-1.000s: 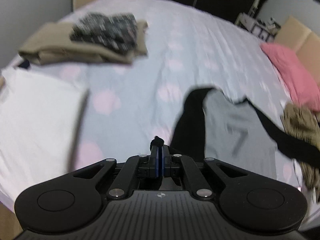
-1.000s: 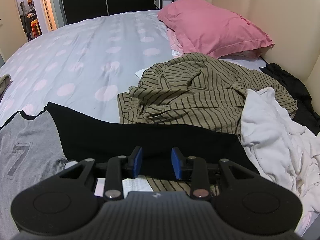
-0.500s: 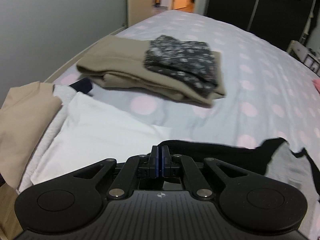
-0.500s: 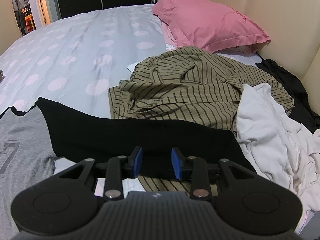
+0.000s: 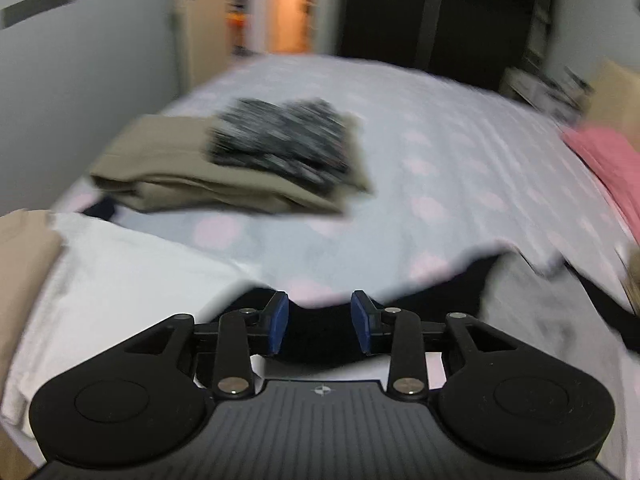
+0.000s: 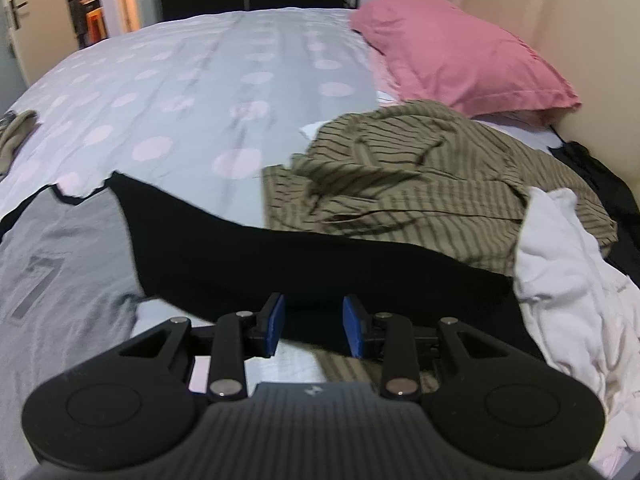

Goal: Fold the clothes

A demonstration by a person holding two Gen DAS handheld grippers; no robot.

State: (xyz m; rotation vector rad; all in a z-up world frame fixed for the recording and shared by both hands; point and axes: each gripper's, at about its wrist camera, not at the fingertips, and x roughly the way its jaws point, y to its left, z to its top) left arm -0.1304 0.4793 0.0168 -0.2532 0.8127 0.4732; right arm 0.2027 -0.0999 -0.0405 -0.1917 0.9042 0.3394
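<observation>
Right wrist view: the bed (image 6: 192, 92), under a pale cover with pink dots, fills most of what I see. The grey shirt with black sleeves (image 6: 68, 248) lies spread flat on it, its right sleeve stretched across just ahead of my right gripper (image 6: 314, 326). That gripper's jaws stand partly apart over the sleeve's near edge; the pads press on nothing that I can see.

Crowding the right side: a pink pillow (image 6: 452, 56) against the headboard, a crumpled olive striped garment (image 6: 400, 184) touching the sleeve's far edge, a rumpled white garment (image 6: 568, 264) lapping against both, and some black cloth (image 6: 600, 172) by the wall.

Left wrist view, blurred: the same shirt's other black sleeve runs under my left gripper (image 5: 319, 326), whose jaws are opening, with the sleeve below them and not pinched. A folded white piece (image 5: 120, 276) lies just left of the sleeve, tan cloth (image 5: 20, 264) beside it at the bed's edge. Farther up the bed sits a folded tan stack (image 5: 168, 176) with a dark patterned piece (image 5: 280, 144) on top, well apart from the shirt.
</observation>
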